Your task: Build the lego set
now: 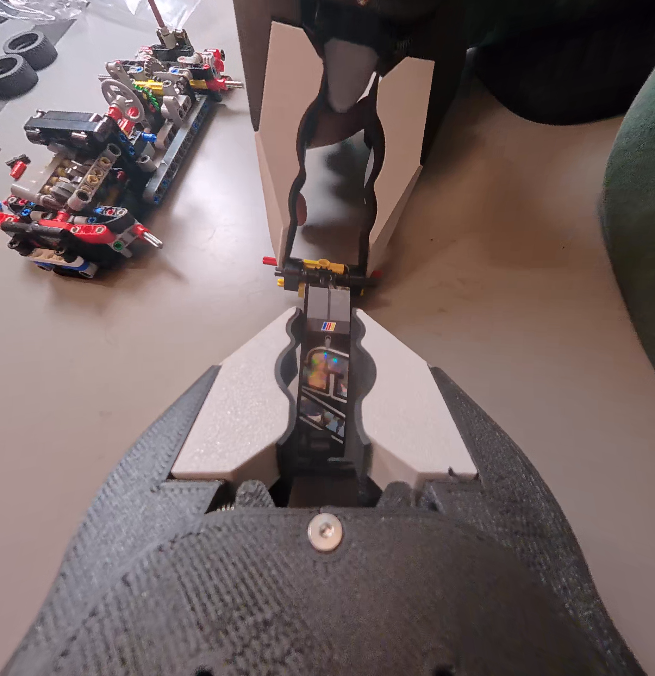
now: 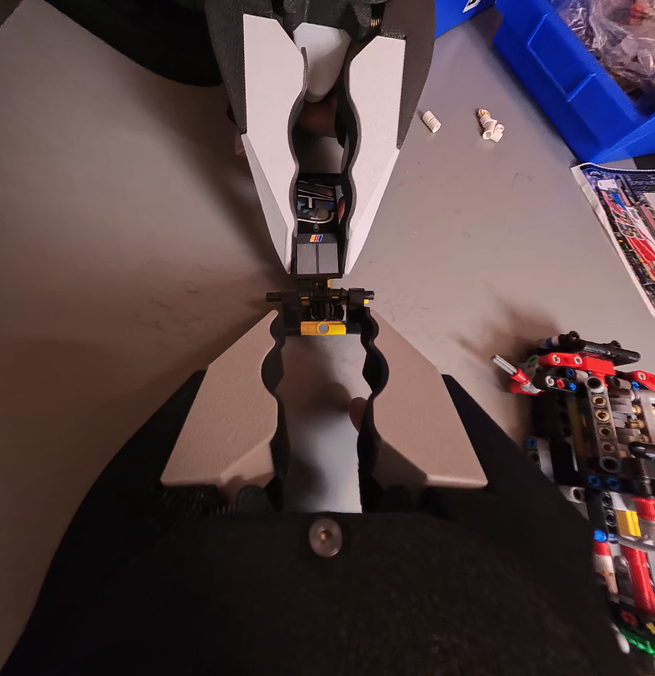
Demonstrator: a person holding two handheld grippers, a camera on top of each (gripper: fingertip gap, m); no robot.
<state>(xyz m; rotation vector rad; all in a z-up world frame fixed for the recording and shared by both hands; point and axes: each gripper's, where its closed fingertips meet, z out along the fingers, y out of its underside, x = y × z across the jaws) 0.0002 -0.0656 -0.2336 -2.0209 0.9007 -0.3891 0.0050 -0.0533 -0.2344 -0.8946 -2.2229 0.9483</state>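
You have two grey-and-black two-finger grippers point(image 1: 324, 314) point(image 2: 320, 318) meeting over one small black-and-yellow lego sub-assembly point(image 2: 318, 311). On the desk you have one large multicoloured lego chassis point(image 1: 99, 161), two black rubber tyres point(image 1: 20, 62), two loose white connector pieces point(image 2: 461, 124), one printed instruction booklet point(image 2: 626, 234) and one blue plastic bin point(image 2: 582, 84).

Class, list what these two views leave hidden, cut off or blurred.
- Left wrist view: the panel's sides, covered by the left gripper.
- Right wrist view: the chassis, cut by the right edge.
- Right wrist view: the booklet, cut by the same edge.
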